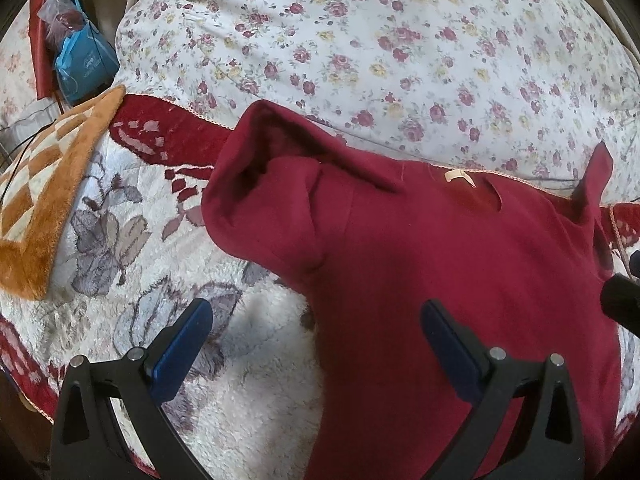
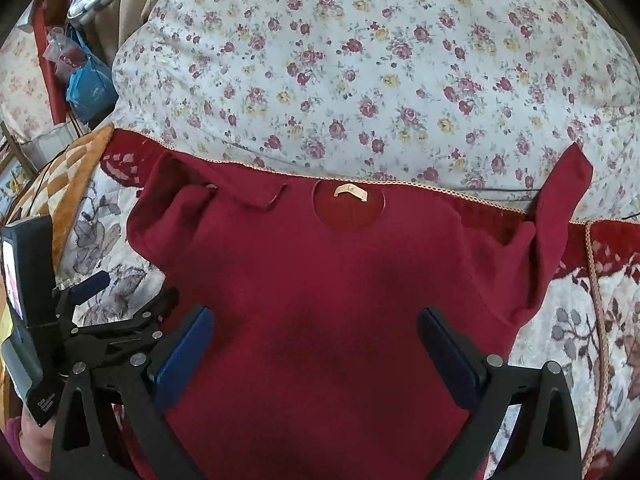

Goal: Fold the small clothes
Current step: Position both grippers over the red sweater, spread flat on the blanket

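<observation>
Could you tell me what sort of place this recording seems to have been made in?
Most likely a bedroom at home: a red top lies on a plush flowered blanket, with a big floral-print quilt behind and bags piled beside.

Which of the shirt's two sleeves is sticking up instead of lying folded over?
The sleeve on the image-right side: it stands up against the floral bedding. The other sleeve lies folded onto the red shirt.

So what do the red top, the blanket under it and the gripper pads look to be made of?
Red top: soft matte knit, maybe fleece or cotton; no sheen, limp folds at the sleeves. Blanket: plush pile fabric, visibly fuzzy, with a woven flower pattern. Pads: smooth blue, likely rubber or plastic, on black rigid fingers; unclear which.
</observation>
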The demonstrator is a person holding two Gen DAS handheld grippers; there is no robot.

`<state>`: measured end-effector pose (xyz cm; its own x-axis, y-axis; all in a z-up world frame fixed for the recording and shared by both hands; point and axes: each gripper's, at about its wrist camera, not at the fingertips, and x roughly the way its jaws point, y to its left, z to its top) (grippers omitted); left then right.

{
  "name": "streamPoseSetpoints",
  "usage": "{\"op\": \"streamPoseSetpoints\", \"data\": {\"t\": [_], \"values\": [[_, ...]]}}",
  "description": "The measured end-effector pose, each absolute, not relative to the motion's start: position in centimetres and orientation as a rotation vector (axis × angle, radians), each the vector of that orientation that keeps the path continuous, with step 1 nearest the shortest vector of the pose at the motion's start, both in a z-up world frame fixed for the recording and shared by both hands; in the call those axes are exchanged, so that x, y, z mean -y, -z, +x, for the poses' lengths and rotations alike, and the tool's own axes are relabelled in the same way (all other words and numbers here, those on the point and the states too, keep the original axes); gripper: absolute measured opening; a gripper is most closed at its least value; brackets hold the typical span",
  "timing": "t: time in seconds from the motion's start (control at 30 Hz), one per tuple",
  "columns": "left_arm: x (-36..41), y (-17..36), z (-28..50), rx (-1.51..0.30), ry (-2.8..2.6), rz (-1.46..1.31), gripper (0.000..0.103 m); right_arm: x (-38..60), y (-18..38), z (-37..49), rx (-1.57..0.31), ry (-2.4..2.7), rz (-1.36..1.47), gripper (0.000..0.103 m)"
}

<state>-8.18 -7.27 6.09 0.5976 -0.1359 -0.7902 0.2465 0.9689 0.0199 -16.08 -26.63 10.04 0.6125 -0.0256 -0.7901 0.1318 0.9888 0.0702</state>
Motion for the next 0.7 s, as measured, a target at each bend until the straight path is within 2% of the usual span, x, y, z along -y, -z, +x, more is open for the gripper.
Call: {"op": "streamPoseSetpoints", "data": {"t": [0.7], "values": [[5.5,-5.7,-5.9,-0.915,0.15,0.114,0.103,27.4,-7.9,-12.8,-0.932,0.055,0.221,0.103]]}}
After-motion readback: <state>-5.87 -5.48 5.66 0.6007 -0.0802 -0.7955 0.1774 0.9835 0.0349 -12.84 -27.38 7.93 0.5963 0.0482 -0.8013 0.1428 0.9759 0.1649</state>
